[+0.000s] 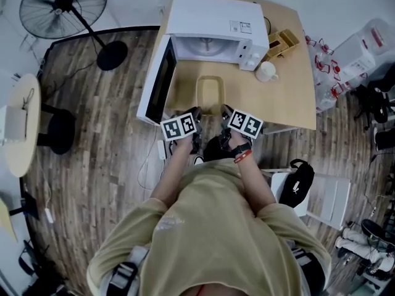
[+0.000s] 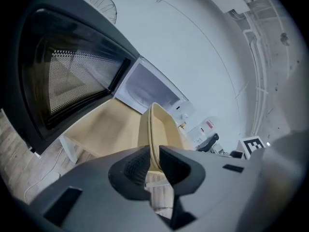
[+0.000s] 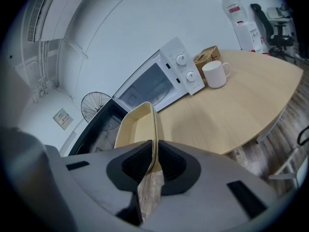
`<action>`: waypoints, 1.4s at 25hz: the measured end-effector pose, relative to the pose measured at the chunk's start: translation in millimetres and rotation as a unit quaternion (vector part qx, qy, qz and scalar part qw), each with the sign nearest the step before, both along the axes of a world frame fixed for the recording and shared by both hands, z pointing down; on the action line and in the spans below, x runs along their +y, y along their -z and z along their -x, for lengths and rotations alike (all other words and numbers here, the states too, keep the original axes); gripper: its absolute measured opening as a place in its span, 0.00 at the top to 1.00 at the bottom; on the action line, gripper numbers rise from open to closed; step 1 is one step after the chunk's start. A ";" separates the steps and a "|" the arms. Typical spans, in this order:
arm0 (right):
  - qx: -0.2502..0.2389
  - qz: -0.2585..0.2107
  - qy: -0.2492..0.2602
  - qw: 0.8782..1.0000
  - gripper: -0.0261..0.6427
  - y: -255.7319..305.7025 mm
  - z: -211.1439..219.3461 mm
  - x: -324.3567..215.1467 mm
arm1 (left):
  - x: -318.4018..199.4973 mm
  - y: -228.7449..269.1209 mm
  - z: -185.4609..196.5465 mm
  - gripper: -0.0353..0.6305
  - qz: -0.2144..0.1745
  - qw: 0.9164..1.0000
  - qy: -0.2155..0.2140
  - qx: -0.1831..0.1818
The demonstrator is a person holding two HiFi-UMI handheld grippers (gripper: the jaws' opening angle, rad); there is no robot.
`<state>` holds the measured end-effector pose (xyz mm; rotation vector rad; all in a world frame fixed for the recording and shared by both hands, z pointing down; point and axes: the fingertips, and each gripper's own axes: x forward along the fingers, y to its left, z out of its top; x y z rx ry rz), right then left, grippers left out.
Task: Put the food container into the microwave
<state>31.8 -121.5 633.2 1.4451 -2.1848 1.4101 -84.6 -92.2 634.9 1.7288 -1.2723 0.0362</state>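
Note:
A pale yellow rectangular food container [image 1: 209, 94] is held above the wooden table [image 1: 290, 97], just in front of the white microwave [image 1: 213, 28], whose door [image 1: 158, 82] hangs open to the left. My left gripper [image 1: 196, 117] is shut on the container's near left rim [image 2: 153, 134]. My right gripper [image 1: 224, 115] is shut on the near right rim [image 3: 151, 129]. The container [image 3: 137, 127] looks empty. The microwave's cavity [image 2: 147, 88] is open and lies ahead of it.
A white mug [image 1: 266, 71] and a small wooden box [image 1: 281, 43] stand right of the microwave. A standing fan [image 1: 65, 8] is on the floor at back left. A black bag [image 1: 300, 179] and a chair are at the right.

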 end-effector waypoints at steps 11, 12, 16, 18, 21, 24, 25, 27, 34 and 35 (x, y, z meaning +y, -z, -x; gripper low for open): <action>-0.003 -0.001 0.017 1.000 0.87 -6.8 19.2 -84.6 | -79.8 -10.3 18.2 0.84 0.002 1.000 0.021 0.006; -0.003 -0.003 0.017 1.000 0.87 -6.1 19.8 -92.5 | -87.7 -8.0 18.6 0.84 -0.004 1.000 0.021 0.004; 0.001 0.010 0.011 1.000 0.87 -16.0 21.6 -115.9 | -111.6 -11.0 18.9 0.84 -0.003 1.000 0.015 -0.015; -0.003 0.018 0.009 1.000 0.87 -17.9 20.3 -128.0 | -124.0 -16.2 18.2 0.84 0.008 1.000 0.011 -0.016; -0.011 0.014 0.009 1.000 0.87 -12.3 17.5 -148.1 | -143.3 -14.1 16.3 0.84 0.005 1.000 0.011 -0.007; -0.022 0.019 0.003 1.000 0.87 -13.2 15.1 -166.9 | -160.8 -12.0 13.4 0.84 -0.001 1.000 0.010 -0.010; -0.031 0.024 0.000 0.999 0.87 -14.6 15.9 -170.9 | -165.0 -11.8 14.4 0.84 -0.002 1.000 0.010 -0.012; -0.042 0.030 -0.001 0.999 0.87 -16.1 19.6 -177.6 | -173.0 -11.7 18.8 0.84 -0.004 1.000 0.013 -0.012; -0.058 0.010 0.005 0.998 0.87 -14.4 27.7 -208.0 | -204.8 -9.4 29.7 0.84 0.000 0.999 0.032 0.028; -0.065 0.006 0.004 0.998 0.87 -13.5 29.4 -212.4 | -209.2 -8.9 31.6 0.84 -0.002 0.999 0.031 0.024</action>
